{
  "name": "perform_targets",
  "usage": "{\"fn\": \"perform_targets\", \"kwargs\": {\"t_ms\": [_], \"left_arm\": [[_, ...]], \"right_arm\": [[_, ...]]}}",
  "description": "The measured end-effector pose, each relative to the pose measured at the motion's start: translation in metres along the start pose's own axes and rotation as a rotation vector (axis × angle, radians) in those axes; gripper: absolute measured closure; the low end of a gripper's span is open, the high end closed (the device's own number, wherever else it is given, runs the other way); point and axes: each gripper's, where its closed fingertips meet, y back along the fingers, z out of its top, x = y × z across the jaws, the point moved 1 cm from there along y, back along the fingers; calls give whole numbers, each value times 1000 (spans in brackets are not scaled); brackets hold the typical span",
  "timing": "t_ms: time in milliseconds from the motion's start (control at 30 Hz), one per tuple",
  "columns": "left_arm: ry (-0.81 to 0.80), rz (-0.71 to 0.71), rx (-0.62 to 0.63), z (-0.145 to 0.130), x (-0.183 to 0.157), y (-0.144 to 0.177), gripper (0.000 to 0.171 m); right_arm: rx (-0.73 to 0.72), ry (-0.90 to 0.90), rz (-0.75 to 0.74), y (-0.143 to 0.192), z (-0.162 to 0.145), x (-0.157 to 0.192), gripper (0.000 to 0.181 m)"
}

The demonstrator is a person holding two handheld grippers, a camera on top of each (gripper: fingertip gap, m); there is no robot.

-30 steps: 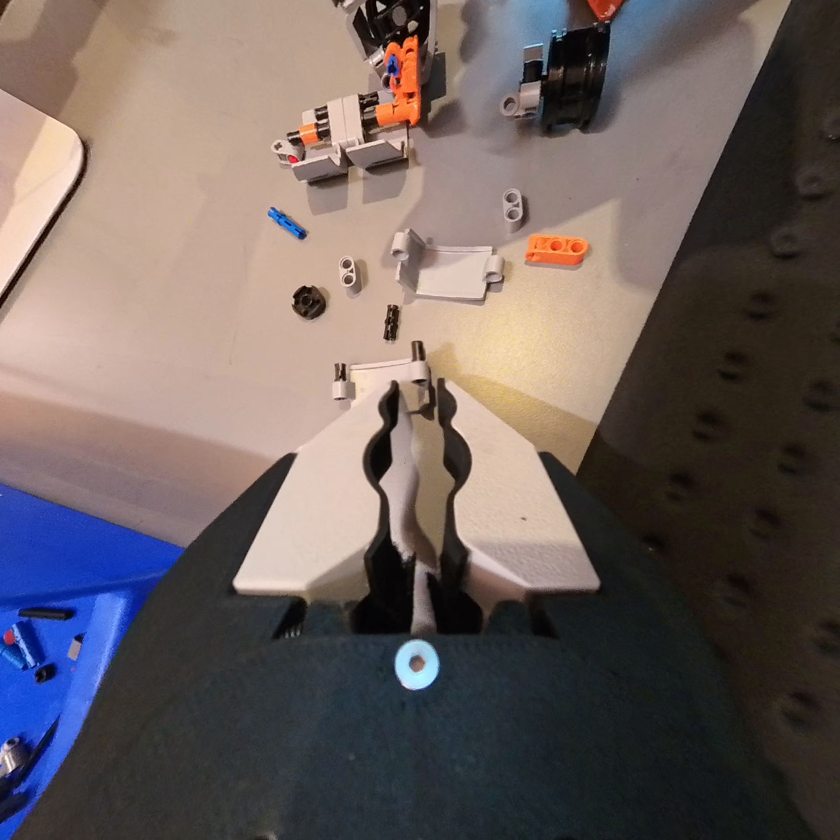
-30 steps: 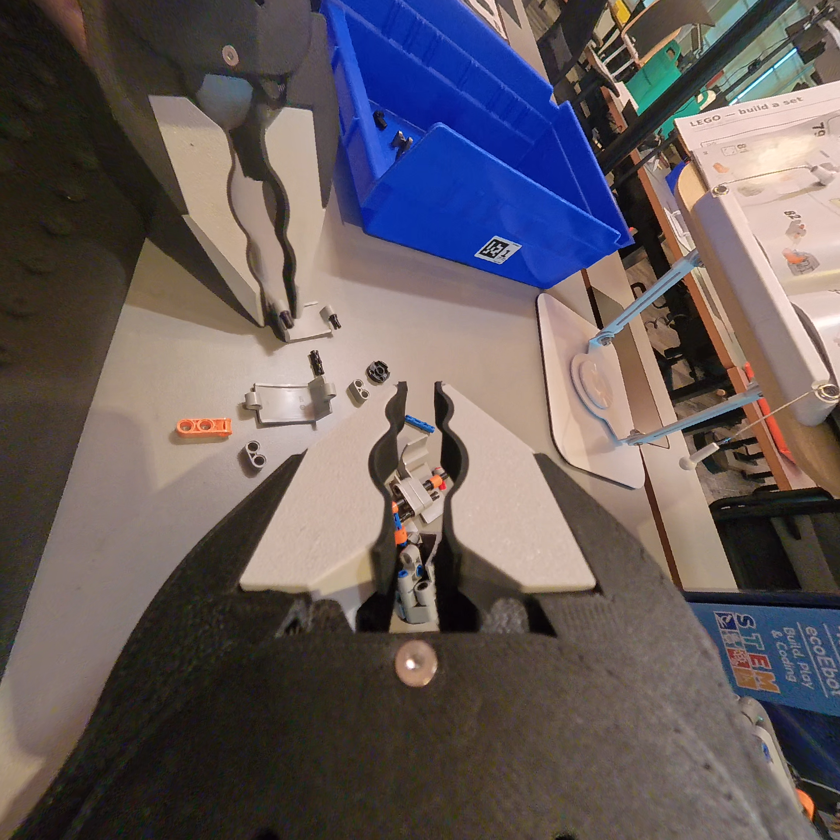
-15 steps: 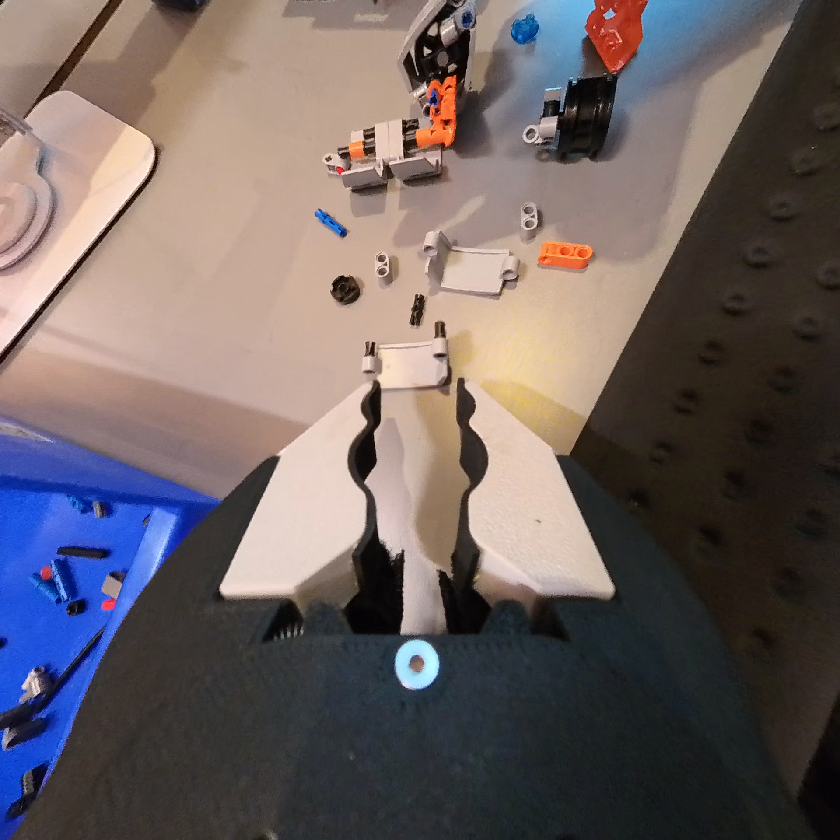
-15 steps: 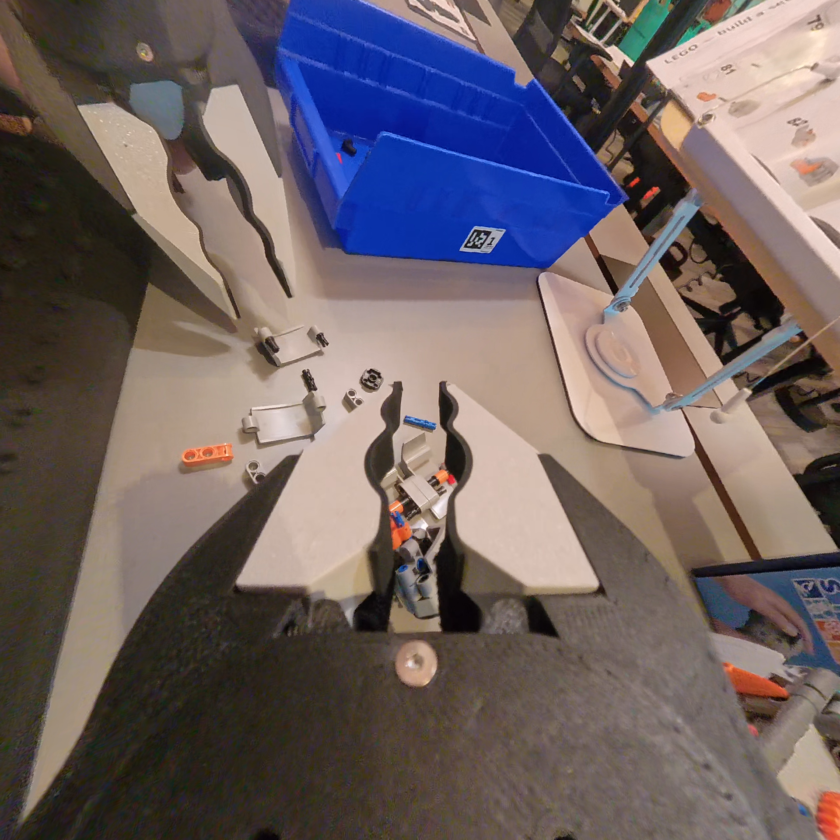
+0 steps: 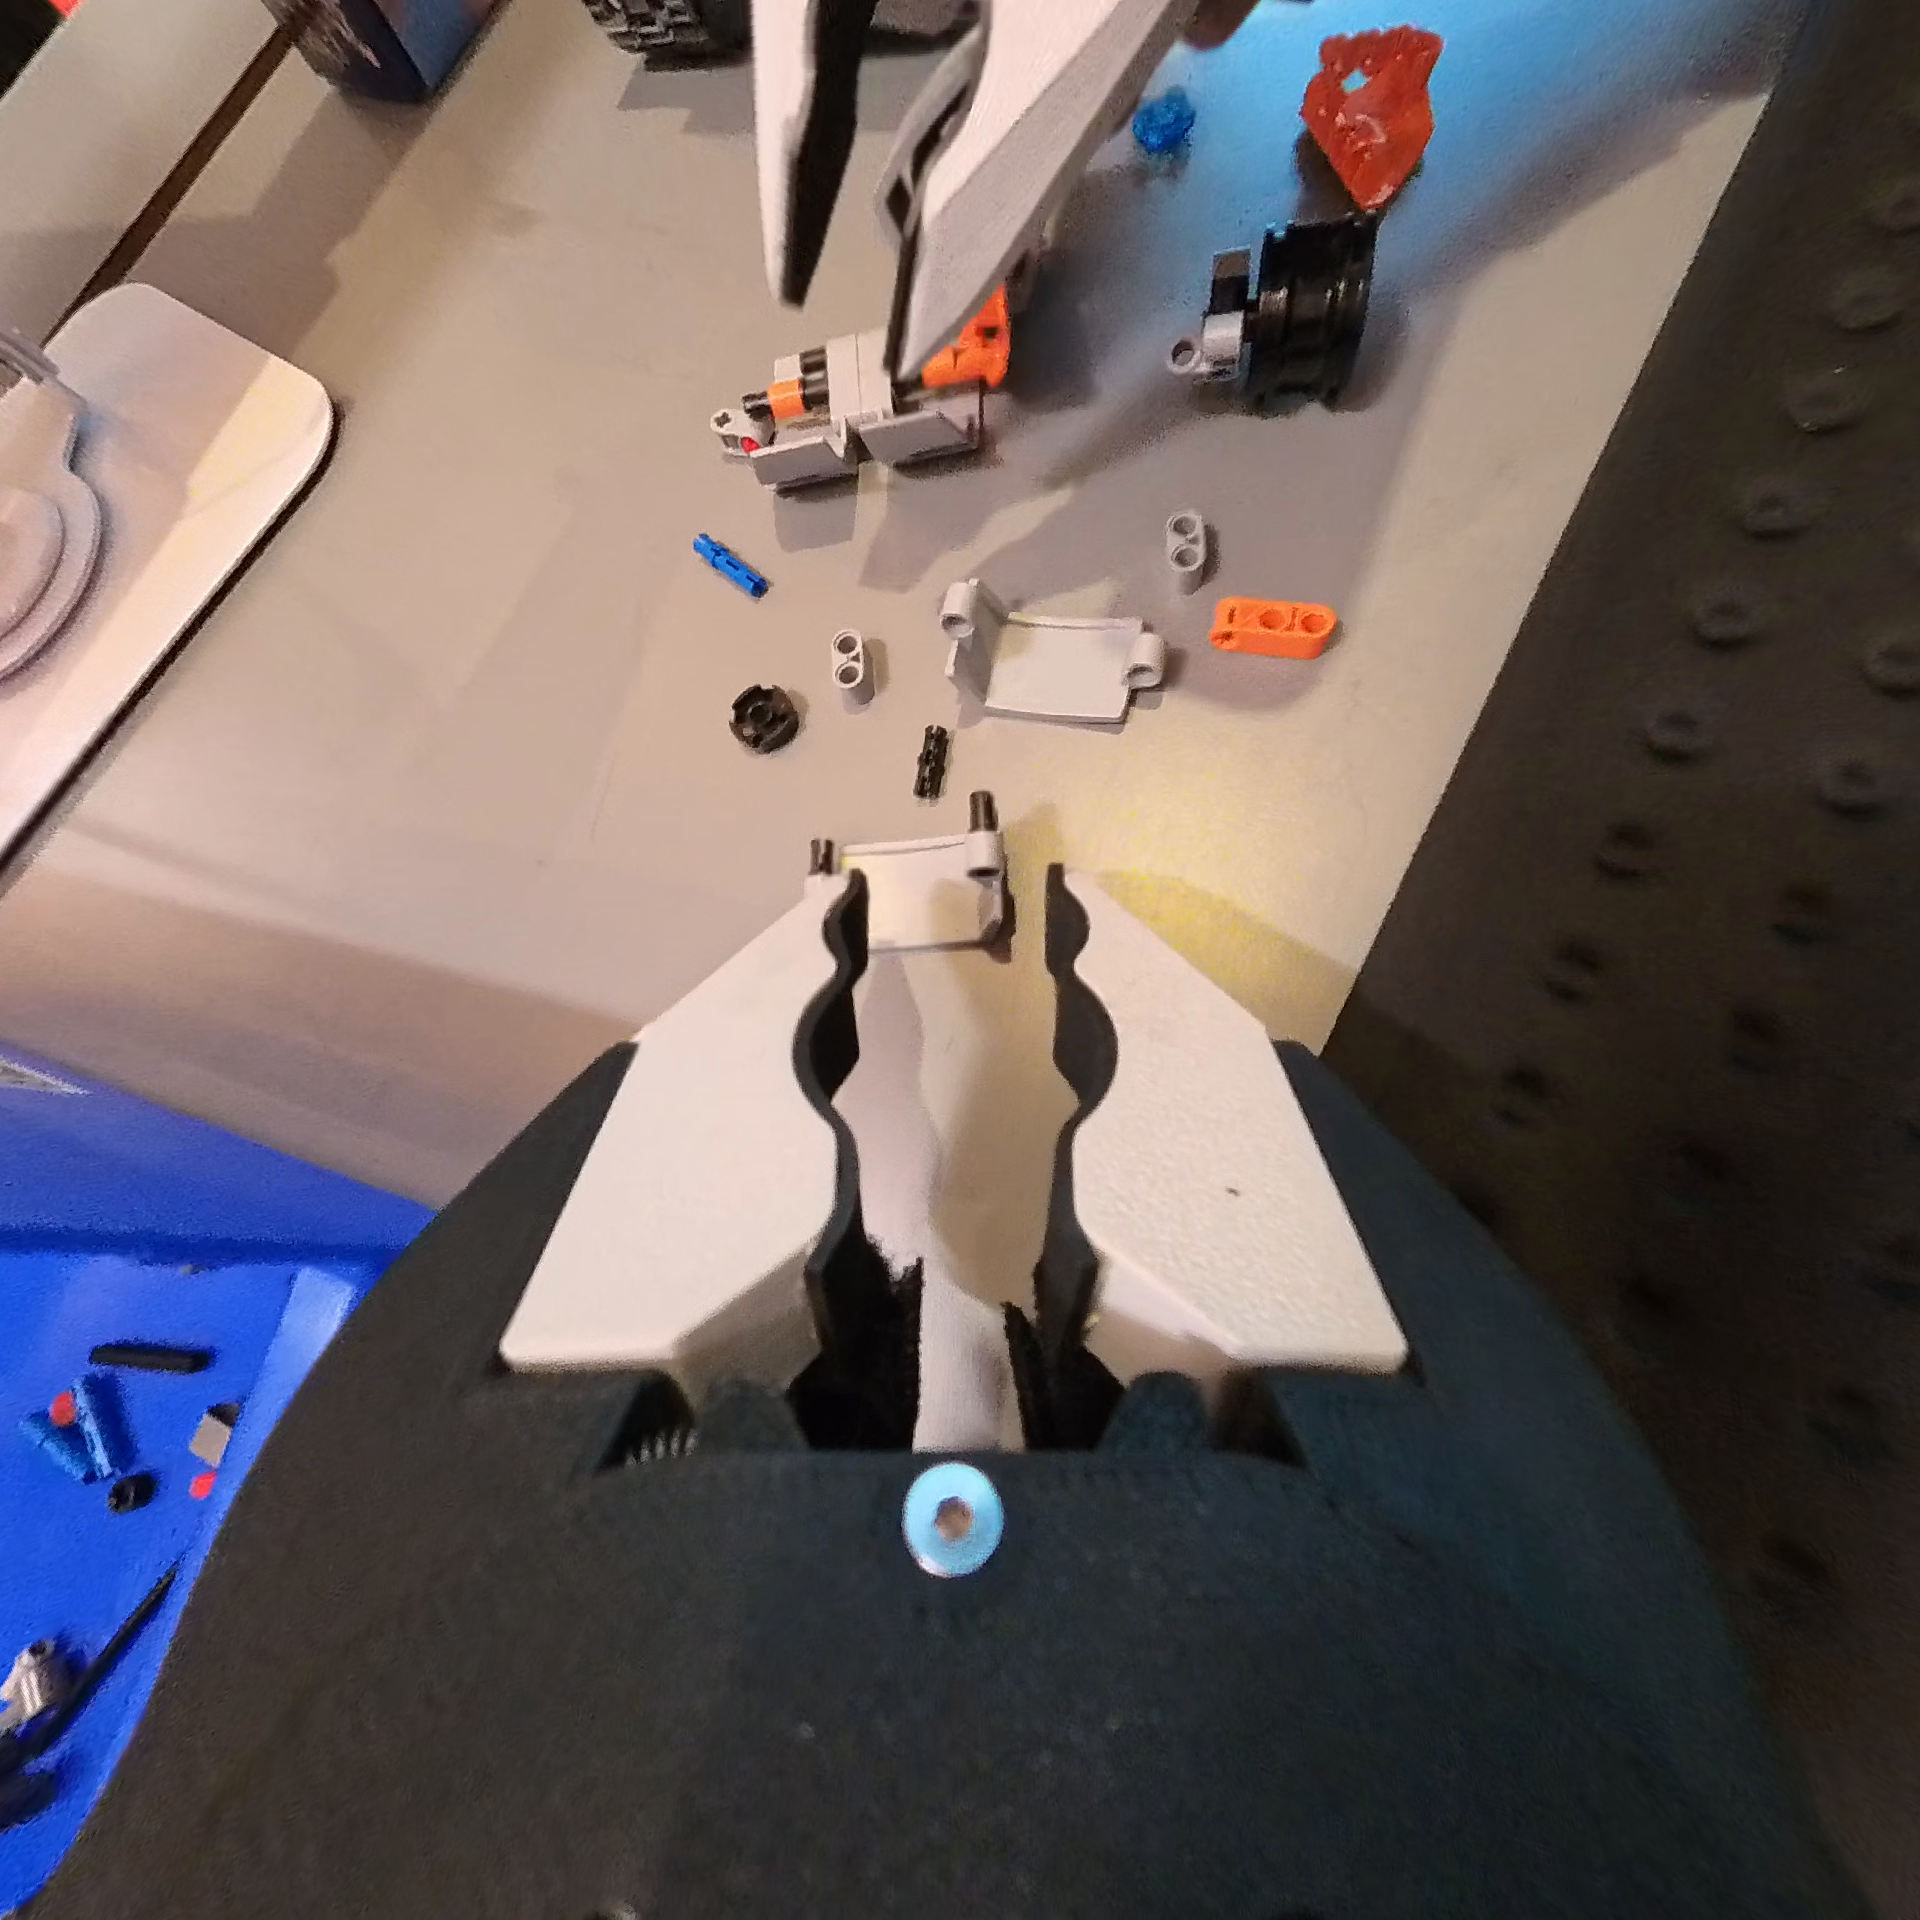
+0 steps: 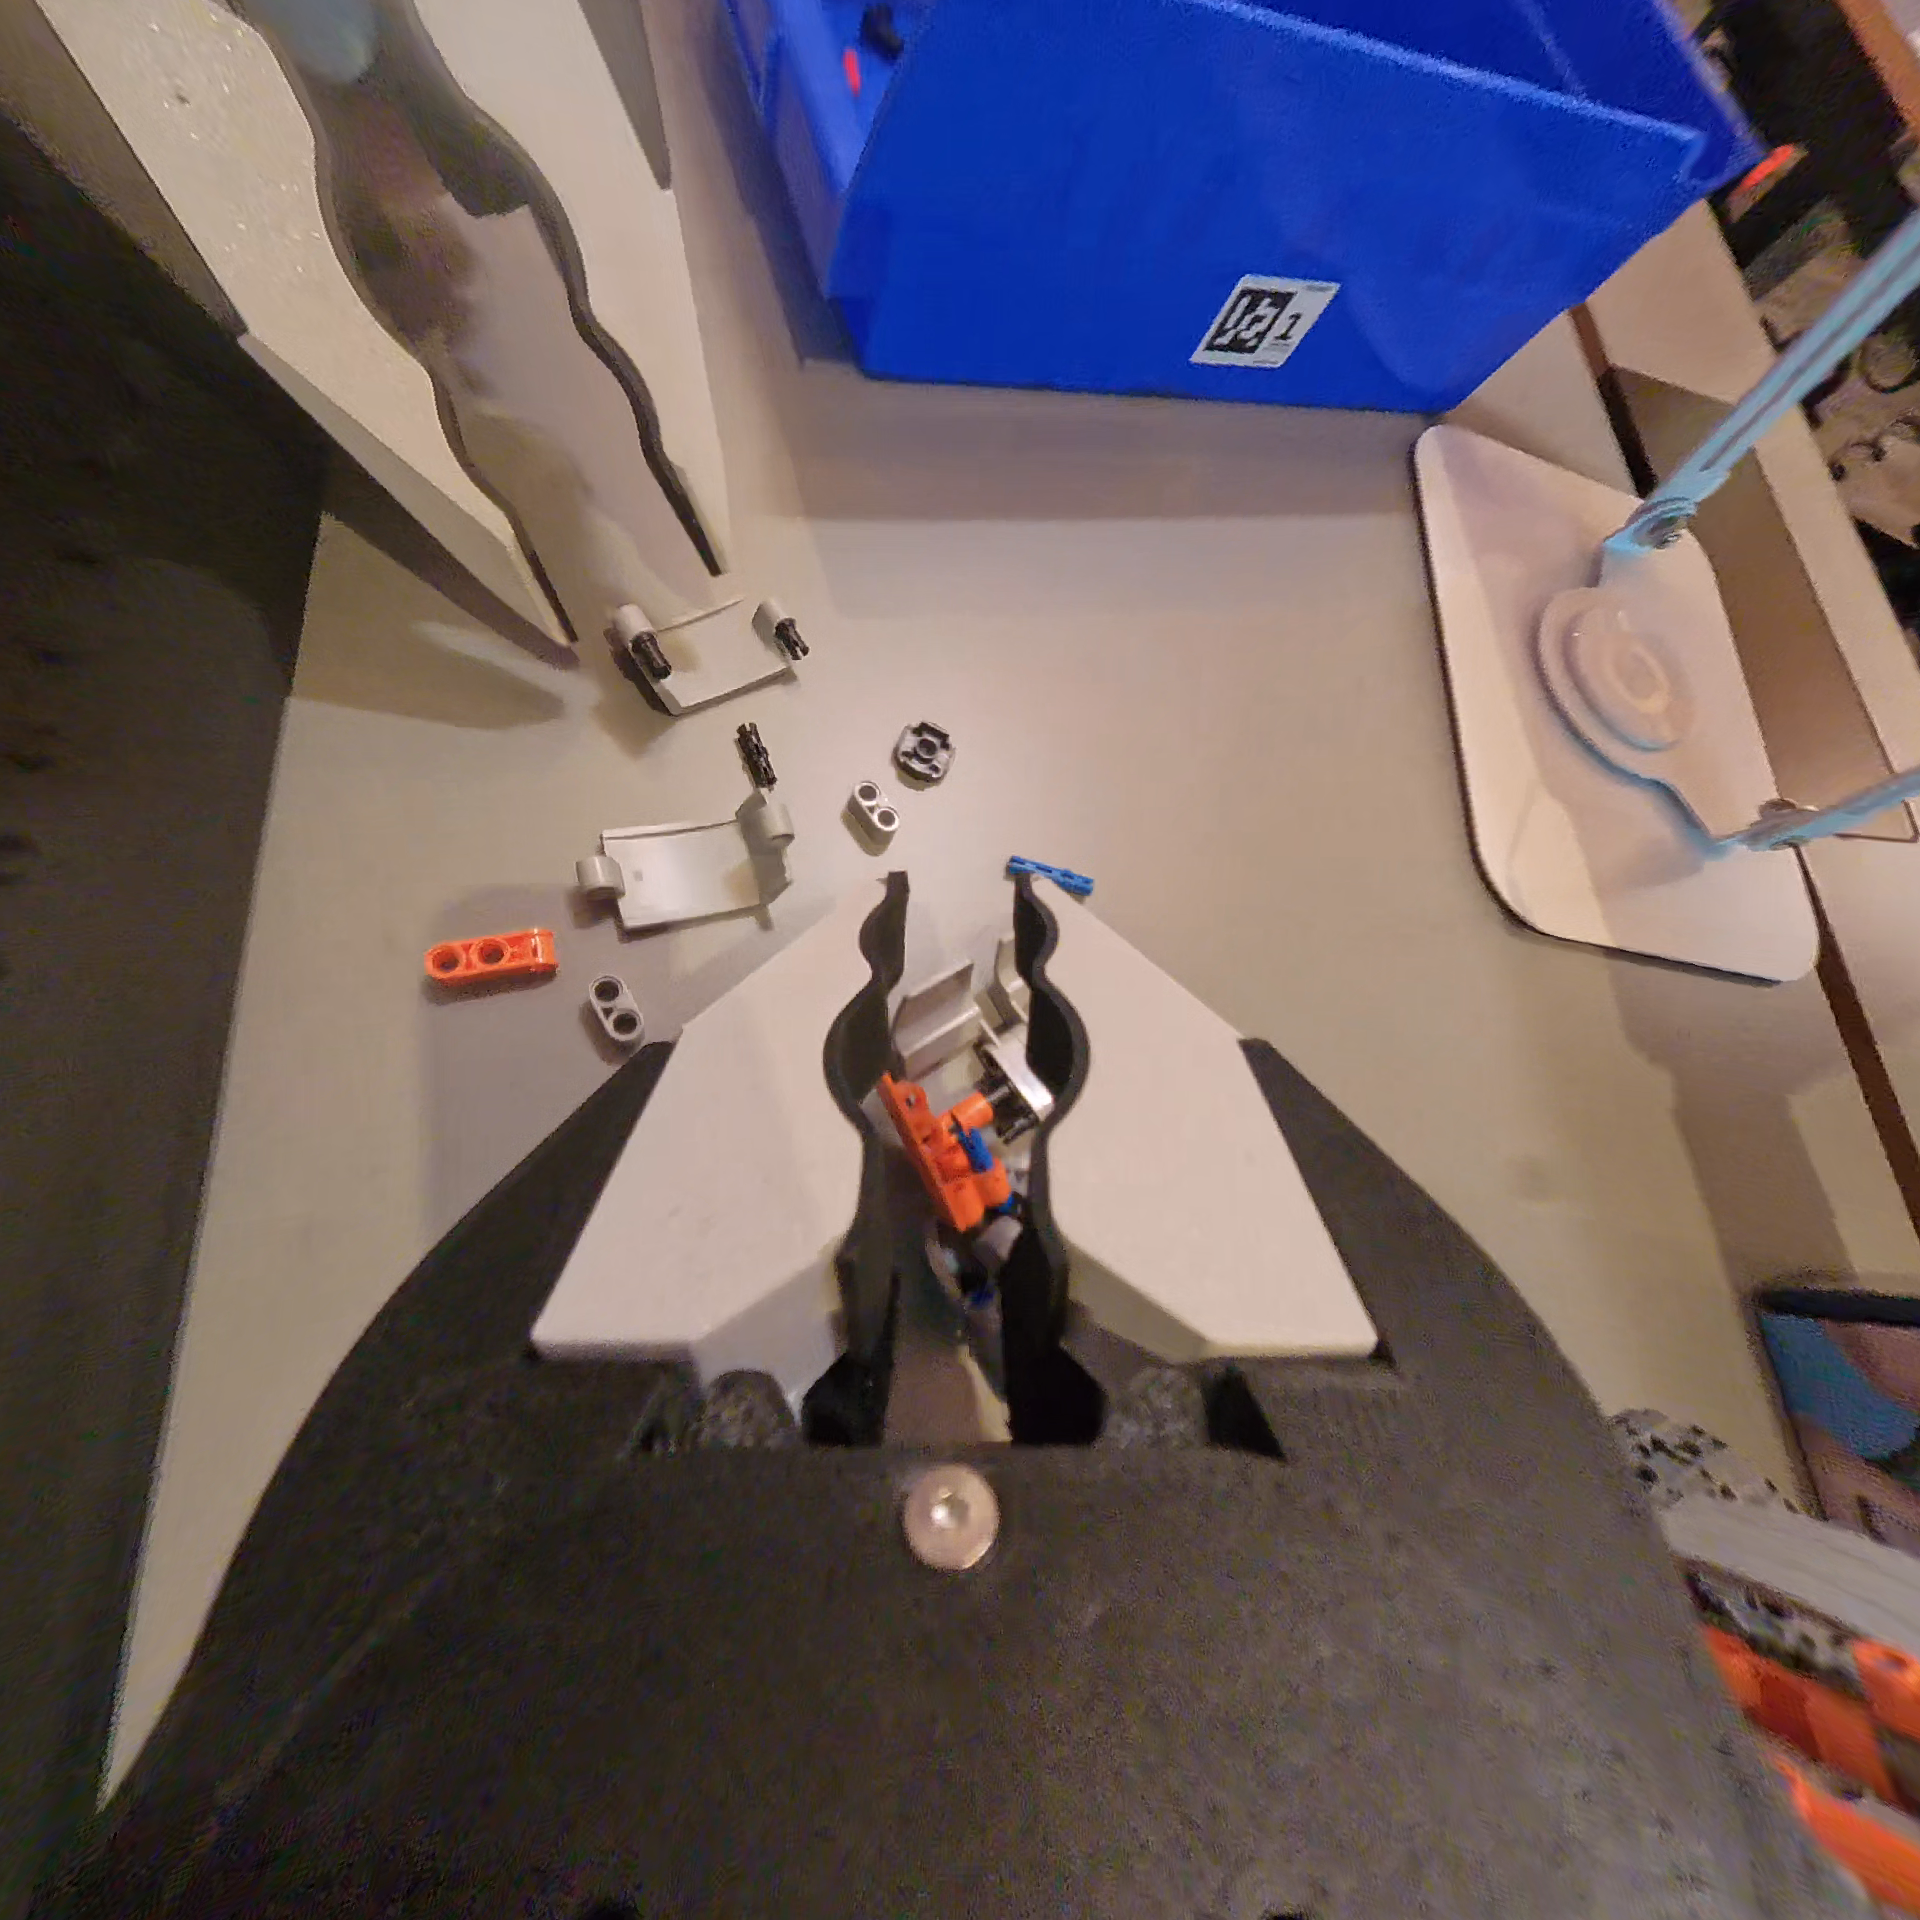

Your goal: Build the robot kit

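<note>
My left gripper (image 5: 951,883) is open low over the grey table. Its fingertips flank a small grey curved panel (image 5: 920,899) with black pins at its ends. The panel lies flat, and its left end is under my left finger. The right wrist view shows this panel (image 6: 717,665) just beyond the left gripper (image 6: 644,597). My right gripper (image 6: 956,888) has its jaws a narrow gap apart, straddling a grey, orange and blue brick assembly (image 6: 956,1101). In the left wrist view the right gripper (image 5: 847,332) stands over that assembly (image 5: 862,410), which rests on the table.
Loose parts lie between the grippers: a larger grey panel (image 5: 1055,665), orange beam (image 5: 1273,629), blue pin (image 5: 730,566), black round piece (image 5: 764,717), black pin (image 5: 933,761) and two grey connectors. A black wheel (image 5: 1299,312), blue bin (image 6: 1247,187), white stand base (image 6: 1610,727) and black mat (image 5: 1714,727) surround them. The gap from one gripper's tips to the other's is roughly 10 cm.
My left gripper opened, let go of the small panel, drew back, then came forward so its tips flank the panel. My right gripper dropped lower over the assembly.
</note>
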Motion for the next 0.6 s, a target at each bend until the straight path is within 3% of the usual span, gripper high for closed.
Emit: {"fn": "perform_targets", "kwargs": {"t_ms": [333,600], "left_arm": [[113,-19,-123,14,15,13,134],[208,-26,-98,1,25,8,136]], "right_arm": [[204,82,238,-43,8,16,161],[363,154,332,-56,-9,22,170]]}}
